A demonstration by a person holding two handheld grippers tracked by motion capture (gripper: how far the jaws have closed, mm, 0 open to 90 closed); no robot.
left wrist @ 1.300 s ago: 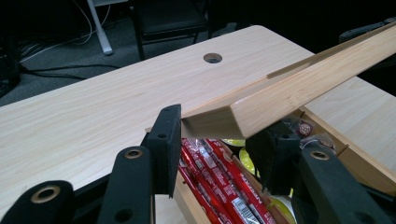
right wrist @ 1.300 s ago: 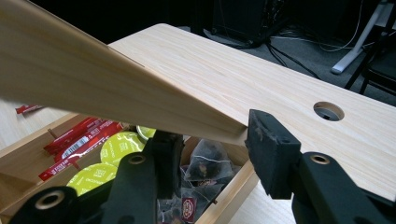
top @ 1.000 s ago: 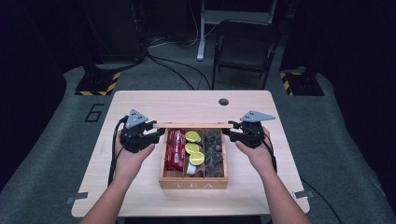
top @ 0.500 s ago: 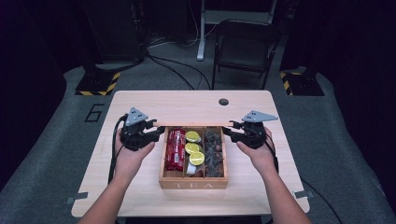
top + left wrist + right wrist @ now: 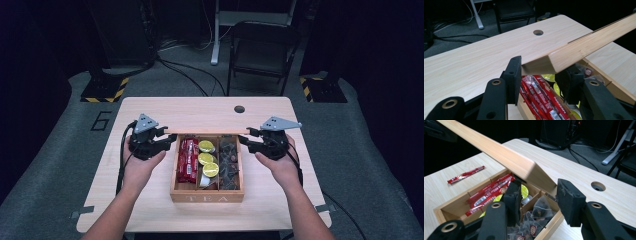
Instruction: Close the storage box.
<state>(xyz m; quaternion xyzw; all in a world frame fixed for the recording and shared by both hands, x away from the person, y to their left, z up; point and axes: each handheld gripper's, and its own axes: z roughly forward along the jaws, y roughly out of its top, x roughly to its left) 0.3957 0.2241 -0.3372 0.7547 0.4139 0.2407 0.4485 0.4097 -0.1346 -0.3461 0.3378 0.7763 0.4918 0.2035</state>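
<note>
A wooden tea box (image 5: 207,197) stands mid-table with its lid (image 5: 207,132) raised on edge along the far side. It holds red sachets (image 5: 187,160), yellow-green pods (image 5: 206,159) and dark tea bags (image 5: 230,162). My left gripper (image 5: 170,137) is at the lid's left end. In the left gripper view that lid end (image 5: 564,56) fits snugly between the jaws of the left gripper (image 5: 540,72). My right gripper (image 5: 245,137) is at the lid's right end. Its own view shows the lid (image 5: 506,157) pinched by the right gripper (image 5: 539,192).
A loose red sachet (image 5: 465,174) lies on the table beyond the box. A round cable hole (image 5: 239,109) sits near the table's far edge. A chair (image 5: 260,55) and cables stand on the floor behind the table.
</note>
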